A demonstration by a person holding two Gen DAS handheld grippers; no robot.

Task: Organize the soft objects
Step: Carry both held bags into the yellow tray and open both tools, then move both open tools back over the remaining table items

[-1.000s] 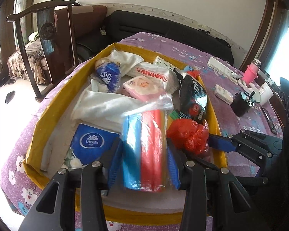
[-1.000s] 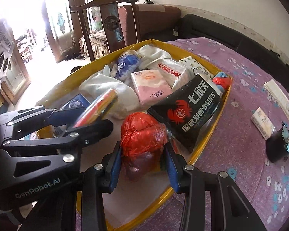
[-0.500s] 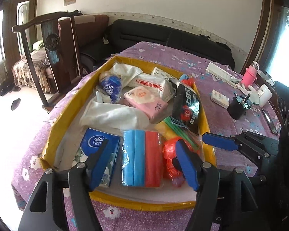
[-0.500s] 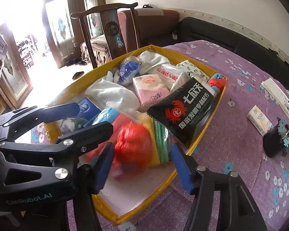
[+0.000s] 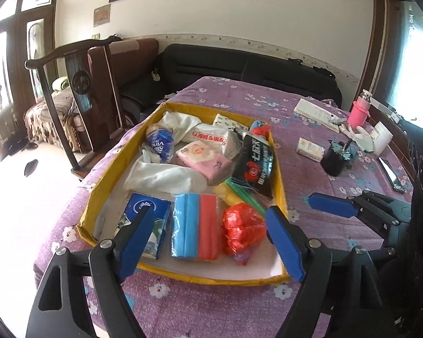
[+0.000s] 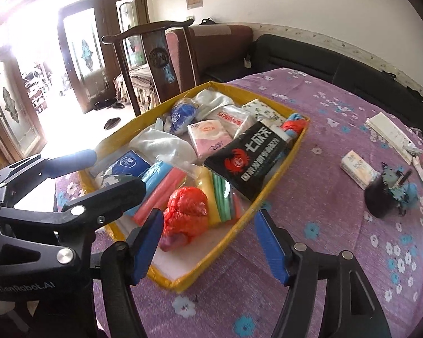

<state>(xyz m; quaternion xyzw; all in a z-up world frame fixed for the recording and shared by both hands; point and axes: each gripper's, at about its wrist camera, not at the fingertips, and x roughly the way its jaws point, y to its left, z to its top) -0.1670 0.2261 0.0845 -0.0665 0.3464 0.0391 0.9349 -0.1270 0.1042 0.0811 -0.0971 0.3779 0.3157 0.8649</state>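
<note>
Both of my grippers hang over the near end of the yellow tray (image 5: 110,166), fingers spread wide and gripping nothing. My left gripper (image 5: 211,239) frames the near row of soft goods: a blue tissue pack (image 5: 146,211) at about 9 o'clock in the tray, partly behind the left finger, a blue-and-red roll pack (image 5: 196,225) beside it, and a crumpled red bag (image 5: 241,229) at 3 o'clock of that pack. My right gripper (image 6: 206,242) sits just off the tray's near corner, with the red bag (image 6: 187,211) between its blue fingers (image 6: 146,248) in the view but clear of them.

Farther in, toward 12 o'clock, lie a white cloth (image 5: 166,174), a pink tissue pack (image 5: 203,160), a black pouch (image 5: 255,166) leaning on the tray's right wall, and a blue-and-white wrapped bundle (image 5: 160,143).

Green and yellow bags (image 6: 220,200) lie under the pouch's near end.

The tray rests on a purple flowered surface (image 5: 310,174). Well apart, at 2 o'clock, stand a black cup (image 5: 334,159), a small white pack (image 5: 310,149) and a pink bottle (image 5: 359,111).
</note>
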